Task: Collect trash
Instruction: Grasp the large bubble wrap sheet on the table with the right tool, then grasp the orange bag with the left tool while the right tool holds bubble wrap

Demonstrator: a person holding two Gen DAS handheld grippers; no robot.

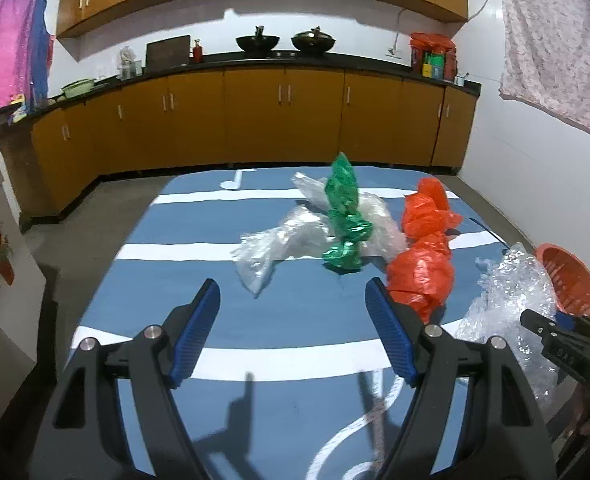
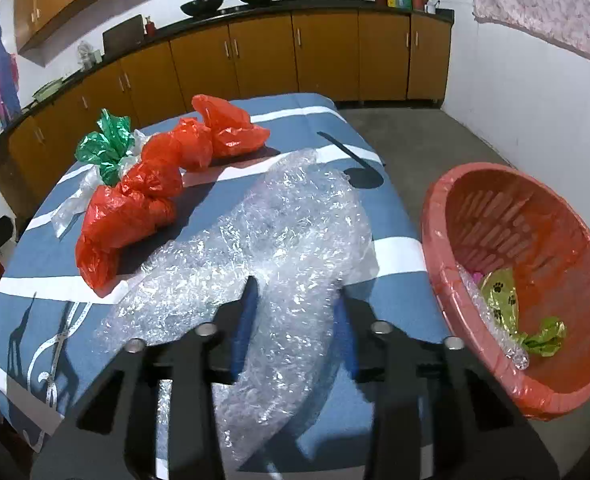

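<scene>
Blue, white-striped surface (image 1: pixel 215 312) in a kitchen of orange-brown cabinets (image 1: pixel 255 116). Left gripper (image 1: pixel 293 300) agape over bare cloth. Right gripper (image 2: pixel 299 300) clamped on bubble wrap (image 2: pixel 279 240), beside red basket (image 2: pixel 447 280).

The left gripper (image 1: pixel 293 292) hangs tilted downward with its jaws spread wide and nothing between the blue ribbed pads (image 1: pixel 197 330); its two black arms fan out toward 11 and 1 o'clock in its own camera. The right gripper (image 2: pixel 299 300) also tilts downward, its jaws drawn in and pressing on the bubble wrap (image 2: pixel 279 240) that bulges between them toward 12 o'clock. From the left camera the right gripper's black tip shows at 4 o'clock.
</scene>
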